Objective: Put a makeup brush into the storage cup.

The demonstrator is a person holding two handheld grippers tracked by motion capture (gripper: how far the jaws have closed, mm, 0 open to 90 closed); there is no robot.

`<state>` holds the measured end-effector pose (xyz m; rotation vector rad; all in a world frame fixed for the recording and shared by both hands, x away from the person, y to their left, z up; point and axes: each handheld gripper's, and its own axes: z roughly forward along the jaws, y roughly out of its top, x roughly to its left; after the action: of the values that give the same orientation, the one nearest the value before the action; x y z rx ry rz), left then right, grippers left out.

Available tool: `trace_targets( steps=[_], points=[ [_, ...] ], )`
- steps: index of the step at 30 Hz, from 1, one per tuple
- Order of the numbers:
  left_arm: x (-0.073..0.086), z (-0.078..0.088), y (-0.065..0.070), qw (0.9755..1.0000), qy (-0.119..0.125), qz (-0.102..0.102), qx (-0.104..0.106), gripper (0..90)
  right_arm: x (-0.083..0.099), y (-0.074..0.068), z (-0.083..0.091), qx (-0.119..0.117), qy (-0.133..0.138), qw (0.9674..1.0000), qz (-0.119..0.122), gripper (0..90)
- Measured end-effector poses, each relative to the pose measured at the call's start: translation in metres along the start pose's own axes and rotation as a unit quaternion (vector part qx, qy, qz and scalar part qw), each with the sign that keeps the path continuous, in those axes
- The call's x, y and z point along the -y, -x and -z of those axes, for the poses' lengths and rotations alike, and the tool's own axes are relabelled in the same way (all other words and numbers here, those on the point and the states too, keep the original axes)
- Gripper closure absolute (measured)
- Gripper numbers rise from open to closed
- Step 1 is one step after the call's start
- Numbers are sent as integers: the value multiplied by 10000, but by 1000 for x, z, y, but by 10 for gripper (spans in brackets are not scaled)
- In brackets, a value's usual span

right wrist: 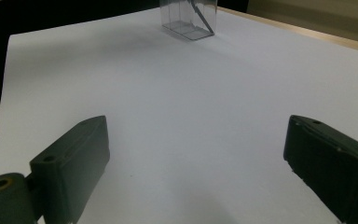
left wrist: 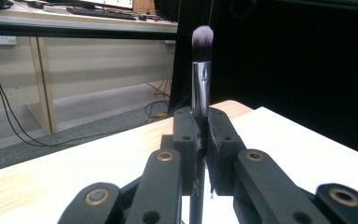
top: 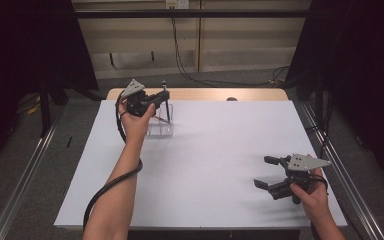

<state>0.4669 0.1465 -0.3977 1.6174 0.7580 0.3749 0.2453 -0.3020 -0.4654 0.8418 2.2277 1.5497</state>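
Note:
A makeup brush (left wrist: pixel 201 79) with a silver ferrule and a grey-white tuft stands upright between the jaws of my left gripper (left wrist: pixel 203 122), which is shut on its dark handle. From above, the left gripper (top: pixel 161 99) hangs over a clear plastic box (top: pixel 161 128) at the far left of the white table (top: pixel 210 165), and the brush (top: pixel 164 89) rises above the jaws. A thin dark stick (right wrist: pixel 203 19) leans inside the clear box (right wrist: pixel 186 22). Near the table's front right, my right gripper (top: pixel 261 172) stands open with nothing between its jaws, seen close up as right gripper (right wrist: pixel 196 158).
A strip of bare wood (top: pixel 205 94) runs along the table's far edge, with a small dark object (top: pixel 231 99) on it. Metal rails (top: pixel 25 170) lie on the floor at both sides. Cables (top: pixel 190 70) trail along the back wall.

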Motion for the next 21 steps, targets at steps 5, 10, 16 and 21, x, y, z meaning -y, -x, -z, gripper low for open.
trace_targets(
  steps=[5, 10, 16, 21],
  points=[
    [3, 0, 1, 10000, -22, 32, 7, 834, 0, 0, -1, -23, 5, 10000, -3, 68],
    [6, 0, 1, 10000, -58, 46, 4, 835, 0, 1, -1, -41, 21, 10000, 9, 67],
    [8, 2, 1, 9999, -75, 68, 8, 833, 0, 2, 0, -36, 29, 10000, 7, 68],
    [11, 3, 2, 9999, -144, 67, 12, 831, 0, 2, -1, -54, 32, 10000, 0, 68]
  ],
)
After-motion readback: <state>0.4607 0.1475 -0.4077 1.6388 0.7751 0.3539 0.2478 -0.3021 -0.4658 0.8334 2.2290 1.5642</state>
